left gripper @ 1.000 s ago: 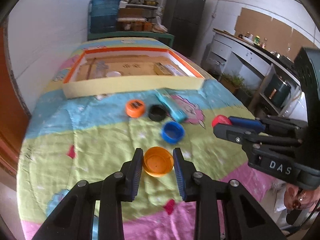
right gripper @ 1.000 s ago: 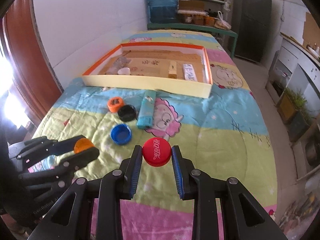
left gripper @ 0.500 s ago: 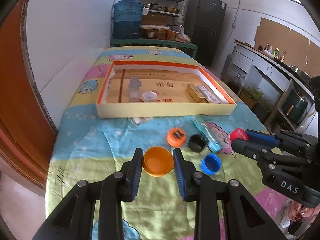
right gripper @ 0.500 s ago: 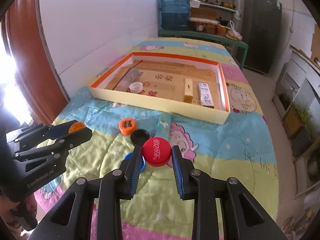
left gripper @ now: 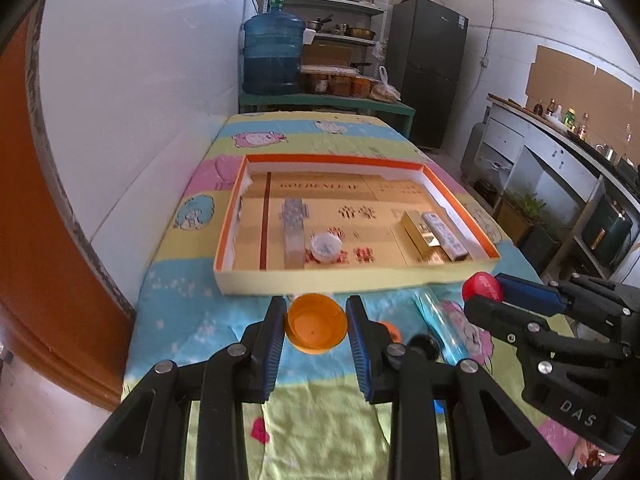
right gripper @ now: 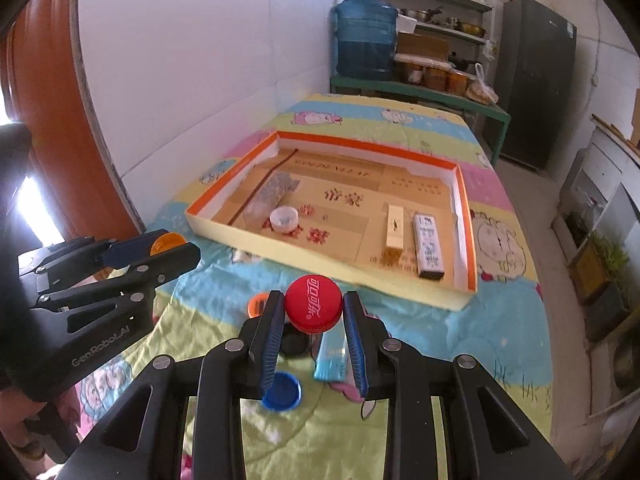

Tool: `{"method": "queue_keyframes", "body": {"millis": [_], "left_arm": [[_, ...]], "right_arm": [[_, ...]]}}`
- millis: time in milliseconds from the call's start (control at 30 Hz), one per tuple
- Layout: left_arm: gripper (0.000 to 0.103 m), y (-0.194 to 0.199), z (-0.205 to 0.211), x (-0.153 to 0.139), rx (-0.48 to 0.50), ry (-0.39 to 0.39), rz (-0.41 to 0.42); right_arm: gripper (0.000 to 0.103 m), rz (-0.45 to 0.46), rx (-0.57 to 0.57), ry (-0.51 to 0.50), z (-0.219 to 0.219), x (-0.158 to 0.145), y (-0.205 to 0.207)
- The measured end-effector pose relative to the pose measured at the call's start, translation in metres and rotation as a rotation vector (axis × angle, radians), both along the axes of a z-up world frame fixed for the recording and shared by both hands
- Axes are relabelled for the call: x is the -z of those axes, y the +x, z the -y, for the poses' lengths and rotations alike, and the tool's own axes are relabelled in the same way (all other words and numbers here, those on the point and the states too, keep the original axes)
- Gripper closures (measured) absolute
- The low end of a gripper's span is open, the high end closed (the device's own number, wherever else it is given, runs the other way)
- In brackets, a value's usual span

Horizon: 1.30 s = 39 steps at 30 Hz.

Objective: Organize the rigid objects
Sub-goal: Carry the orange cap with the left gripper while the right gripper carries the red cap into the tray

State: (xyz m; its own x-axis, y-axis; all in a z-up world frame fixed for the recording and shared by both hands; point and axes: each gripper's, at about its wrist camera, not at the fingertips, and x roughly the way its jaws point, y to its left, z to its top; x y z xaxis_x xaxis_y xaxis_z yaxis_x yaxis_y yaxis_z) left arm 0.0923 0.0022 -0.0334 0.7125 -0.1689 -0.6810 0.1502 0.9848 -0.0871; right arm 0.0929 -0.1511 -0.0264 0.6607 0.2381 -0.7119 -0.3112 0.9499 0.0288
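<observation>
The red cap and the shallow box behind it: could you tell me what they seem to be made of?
Red cap: probably moulded plastic, going by its ribbed skirt, smooth top and white print. Box: likely cardboard with a matte cream outside, thin straight walls and an orange rim.

orange cap (left gripper: 316, 328) | red cap (right gripper: 313, 309), white script | tray (right gripper: 466, 224) rim orange | blue cap (right gripper: 282, 392)

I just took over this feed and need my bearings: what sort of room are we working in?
Likely a home kitchen or storeroom: a big water jug, shelves of pots, a dark fridge and a counter with bottles.
</observation>
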Motion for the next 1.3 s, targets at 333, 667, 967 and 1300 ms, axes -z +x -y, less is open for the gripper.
{"method": "queue_keyframes", "body": {"millis": [333,667,967,1300], "left_arm": [[0.072,0.039,-0.004,-0.015,-0.031,0.007,0.028],[0.072,0.088,-0.011,-0.021,-0.067,0.015,0.013],[0.072,0.133,0.001,-0.012,-0.056,0.02,-0.044],[0.072,0.176,0.042,0.01,-0.011,0.025,-0.105]], "right_arm": [[0.072,0.03,-0.003,-0.009,-0.001,-0.011,0.035],[0.072,-0.004,0.001,0.009,0.001,-0.01,0.087],[0.072,-0.044,0.044,-0.012,0.006,0.002,0.139],[0.072,-0.082,0.111,-0.049,0.028,0.017,0.187]]}}
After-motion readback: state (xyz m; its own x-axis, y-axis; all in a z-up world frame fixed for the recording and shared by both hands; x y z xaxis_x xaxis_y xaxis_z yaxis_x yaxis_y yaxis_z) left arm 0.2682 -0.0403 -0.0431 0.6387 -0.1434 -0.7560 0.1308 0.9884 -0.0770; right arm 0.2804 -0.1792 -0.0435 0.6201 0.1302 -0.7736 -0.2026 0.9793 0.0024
